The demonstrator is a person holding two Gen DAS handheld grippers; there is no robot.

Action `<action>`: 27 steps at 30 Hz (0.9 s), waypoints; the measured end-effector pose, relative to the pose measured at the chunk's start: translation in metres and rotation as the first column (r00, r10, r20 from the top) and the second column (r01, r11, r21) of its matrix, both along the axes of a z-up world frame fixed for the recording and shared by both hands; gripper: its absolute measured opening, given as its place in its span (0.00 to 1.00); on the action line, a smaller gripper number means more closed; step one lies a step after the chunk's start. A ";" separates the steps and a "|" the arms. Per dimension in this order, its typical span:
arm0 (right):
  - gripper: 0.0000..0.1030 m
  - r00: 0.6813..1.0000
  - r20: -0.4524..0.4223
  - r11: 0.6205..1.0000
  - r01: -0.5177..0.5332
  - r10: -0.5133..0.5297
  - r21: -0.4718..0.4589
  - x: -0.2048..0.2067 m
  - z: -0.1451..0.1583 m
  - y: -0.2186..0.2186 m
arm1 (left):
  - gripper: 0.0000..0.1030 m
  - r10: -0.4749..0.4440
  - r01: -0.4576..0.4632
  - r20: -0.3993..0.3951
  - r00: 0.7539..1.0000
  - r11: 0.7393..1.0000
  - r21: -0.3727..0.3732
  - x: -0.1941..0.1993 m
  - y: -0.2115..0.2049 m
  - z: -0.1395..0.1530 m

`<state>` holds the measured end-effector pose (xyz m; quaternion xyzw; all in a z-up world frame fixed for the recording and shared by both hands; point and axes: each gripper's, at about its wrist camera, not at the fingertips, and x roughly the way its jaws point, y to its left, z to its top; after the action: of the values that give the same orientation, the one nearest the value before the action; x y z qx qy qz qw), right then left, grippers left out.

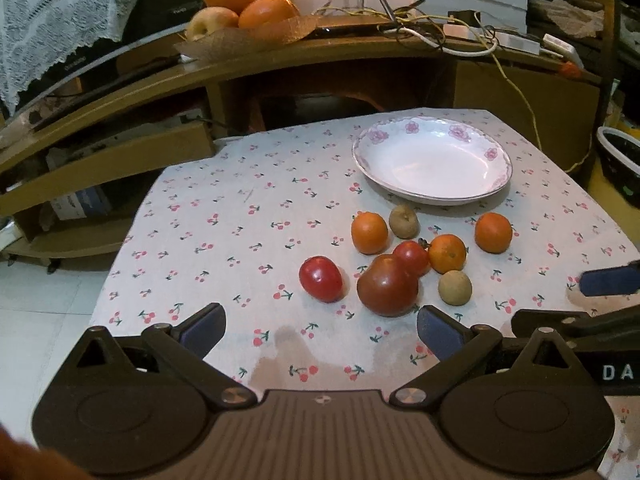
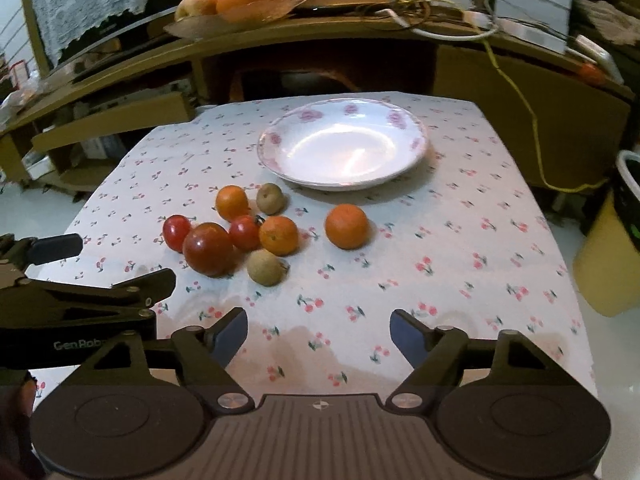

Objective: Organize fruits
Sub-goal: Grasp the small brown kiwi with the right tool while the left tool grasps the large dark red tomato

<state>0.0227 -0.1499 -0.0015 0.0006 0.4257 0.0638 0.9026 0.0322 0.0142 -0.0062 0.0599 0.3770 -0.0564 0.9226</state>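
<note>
A white plate [image 1: 432,160] with a pink flower rim stands empty at the far side of the cherry-print cloth; it also shows in the right wrist view [image 2: 342,146]. In front of it lie three oranges [image 1: 369,233], three tomatoes, the largest dark red [image 1: 387,285], and two small brown fruits [image 1: 455,288]. The same cluster shows in the right wrist view, with one orange [image 2: 346,221] apart on the right. My left gripper [image 1: 320,332] is open and empty, just short of the large tomato. My right gripper [image 2: 318,336] is open and empty, nearer the table's front.
A wooden desk [image 1: 280,56] stands behind the table with a tray of oranges and an apple [image 1: 240,4] and tangled cables [image 1: 420,24]. A yellow bin [image 2: 608,252] stands right of the table. White floor tiles [image 1: 40,312] lie to the left.
</note>
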 end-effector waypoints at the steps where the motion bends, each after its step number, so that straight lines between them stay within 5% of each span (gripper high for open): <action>1: 0.69 1.000 -0.003 1.000 -0.011 0.011 -0.005 0.003 0.000 0.001 | 1.00 -0.013 0.014 -0.005 1.000 1.000 0.007 0.003 -0.001 0.000; 7: 0.60 0.993 -0.028 0.994 -0.111 0.111 0.015 0.021 -0.006 0.007 | 0.99 -0.093 0.094 -0.016 0.996 0.993 0.070 0.016 0.006 0.001; 20: 0.31 0.973 -0.077 0.975 -0.215 0.219 0.061 0.058 -0.023 0.022 | 0.96 -0.183 0.183 -0.032 0.983 0.983 0.021 0.023 0.010 -0.007; 27: 0.25 0.967 -0.085 0.971 -0.239 0.241 0.034 0.063 -0.022 0.025 | 0.73 -0.239 0.238 -0.059 0.969 0.971 -0.023 0.031 0.004 -0.012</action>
<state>0.0854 -0.1250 -0.0233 -0.0372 0.4615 0.1774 0.8684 0.0636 0.0184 -0.0185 0.0957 0.3949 -0.1716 0.8975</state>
